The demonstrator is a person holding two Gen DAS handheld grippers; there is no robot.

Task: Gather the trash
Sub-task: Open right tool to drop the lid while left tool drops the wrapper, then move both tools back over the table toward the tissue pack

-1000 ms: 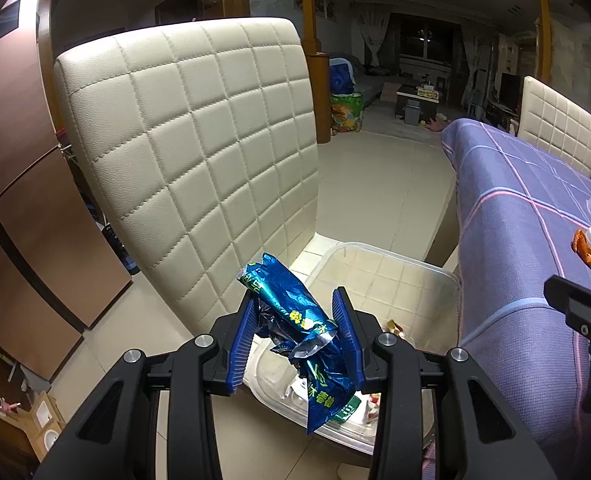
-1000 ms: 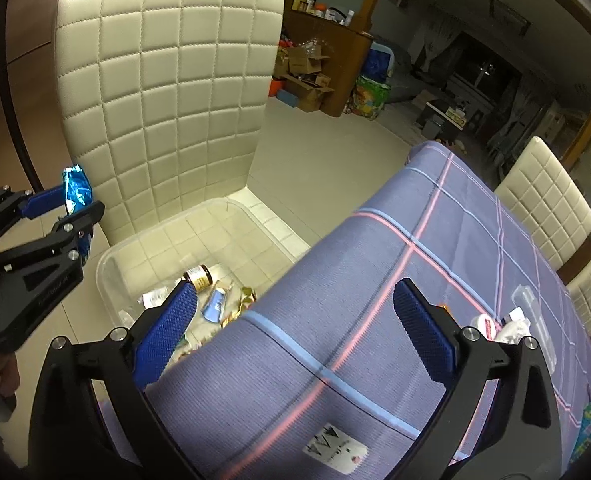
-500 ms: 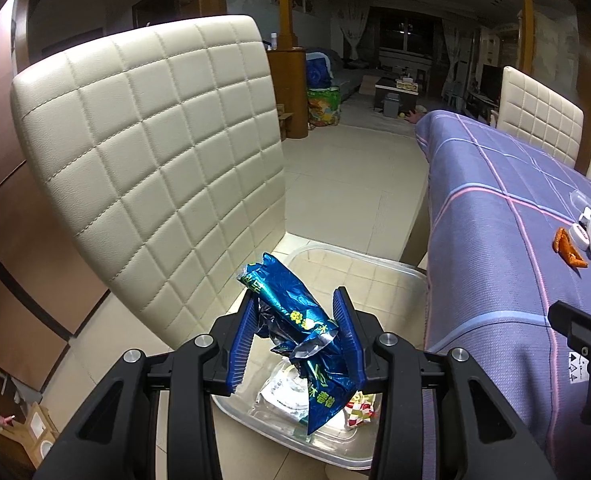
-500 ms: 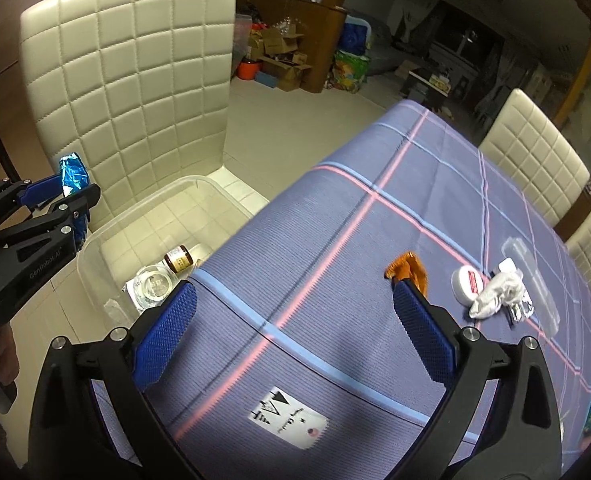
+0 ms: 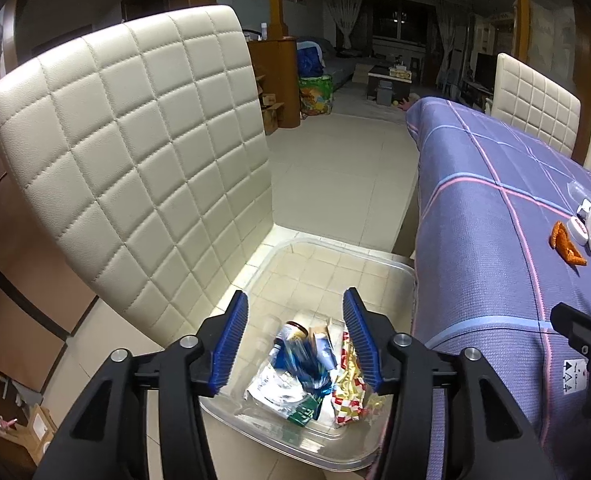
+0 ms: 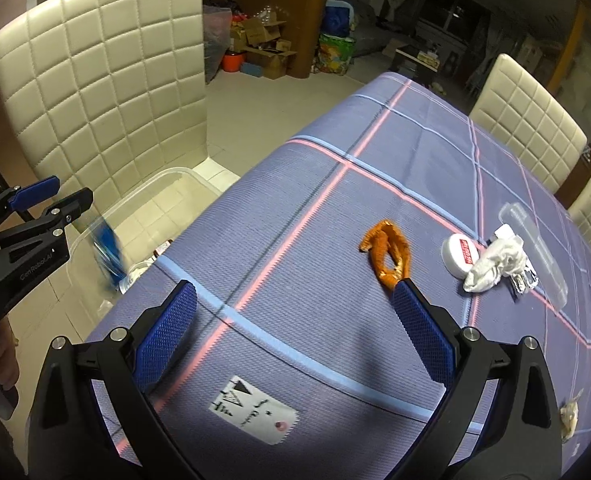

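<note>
My left gripper is open above the clear plastic bin on the floor. The blue snack wrapper is a blur below the fingers, falling among the trash in the bin; it also shows in the right wrist view under the left gripper. My right gripper is open and empty over the purple tablecloth. An orange peel, a white round lid and a crumpled white tissue lie on the table ahead of it.
A cream quilted chair stands right behind the bin. A clear plastic container lies beyond the tissue. A white tag is on the cloth. More cream chairs line the table's far side.
My left gripper has opened and the blue wrapper has dropped out of it toward the bin. My right gripper has swung right along the table, bringing the peel, lid and tissue closer.
</note>
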